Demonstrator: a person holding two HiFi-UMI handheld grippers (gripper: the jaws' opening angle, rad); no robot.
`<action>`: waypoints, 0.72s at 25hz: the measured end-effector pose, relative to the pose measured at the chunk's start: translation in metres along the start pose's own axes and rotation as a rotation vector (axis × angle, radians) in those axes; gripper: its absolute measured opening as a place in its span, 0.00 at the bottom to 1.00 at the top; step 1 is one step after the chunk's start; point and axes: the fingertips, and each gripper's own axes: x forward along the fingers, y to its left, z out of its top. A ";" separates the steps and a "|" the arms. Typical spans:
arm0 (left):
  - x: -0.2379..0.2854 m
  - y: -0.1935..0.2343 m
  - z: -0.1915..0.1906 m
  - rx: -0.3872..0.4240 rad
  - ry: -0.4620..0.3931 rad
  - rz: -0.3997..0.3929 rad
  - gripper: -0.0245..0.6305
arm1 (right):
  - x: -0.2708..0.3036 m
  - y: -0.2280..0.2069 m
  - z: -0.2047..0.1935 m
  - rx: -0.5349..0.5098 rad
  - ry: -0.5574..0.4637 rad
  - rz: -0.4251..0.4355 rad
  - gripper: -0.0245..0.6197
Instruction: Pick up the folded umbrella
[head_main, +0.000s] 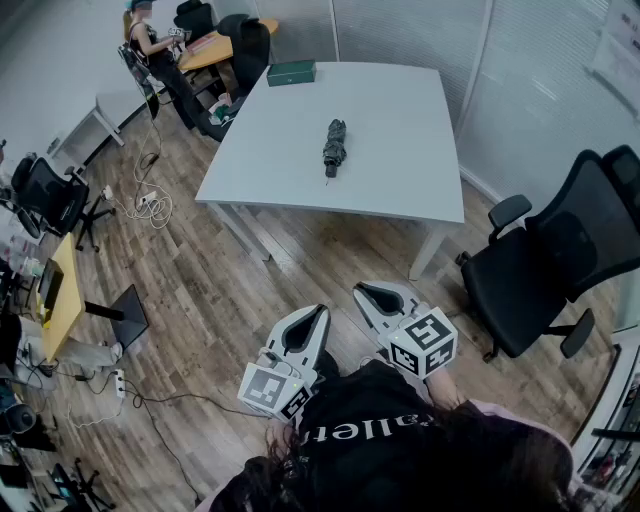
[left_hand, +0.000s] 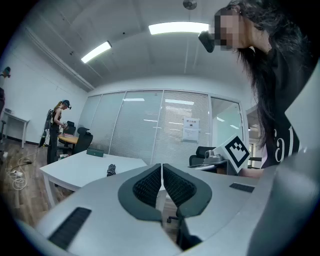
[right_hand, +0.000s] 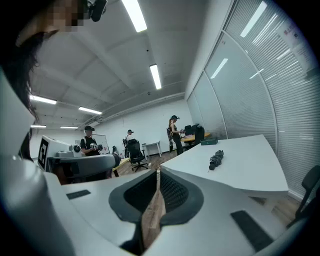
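Note:
The folded umbrella (head_main: 334, 145) is dark and lies in the middle of the white table (head_main: 400, 180), far ahead of both grippers. My left gripper (head_main: 317, 313) and right gripper (head_main: 366, 292) are held low, close to the person's body and well short of the table, and both are shut on nothing. In the left gripper view the left gripper (left_hand: 161, 169) has its pads together, and the umbrella (left_hand: 111, 170) is small on the table beyond them. The right gripper (right_hand: 158, 175) is also closed, with the umbrella (right_hand: 216, 159) ahead to its right.
A green box (head_main: 291, 72) sits at the table's far edge. A black office chair (head_main: 560, 260) stands right of the table, beside a glass wall. Cables and a power strip (head_main: 150, 205) lie on the wood floor at the left. A person (head_main: 160, 60) stands by a far desk.

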 end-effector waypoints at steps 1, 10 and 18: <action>0.000 0.002 0.000 -0.001 0.001 0.001 0.08 | 0.002 0.000 0.000 0.000 0.001 0.000 0.09; -0.003 0.022 -0.004 -0.014 0.014 0.009 0.08 | 0.019 0.003 0.000 0.021 -0.001 0.005 0.09; -0.006 0.066 -0.005 -0.030 0.023 -0.009 0.08 | 0.061 0.008 0.002 0.057 0.012 -0.014 0.09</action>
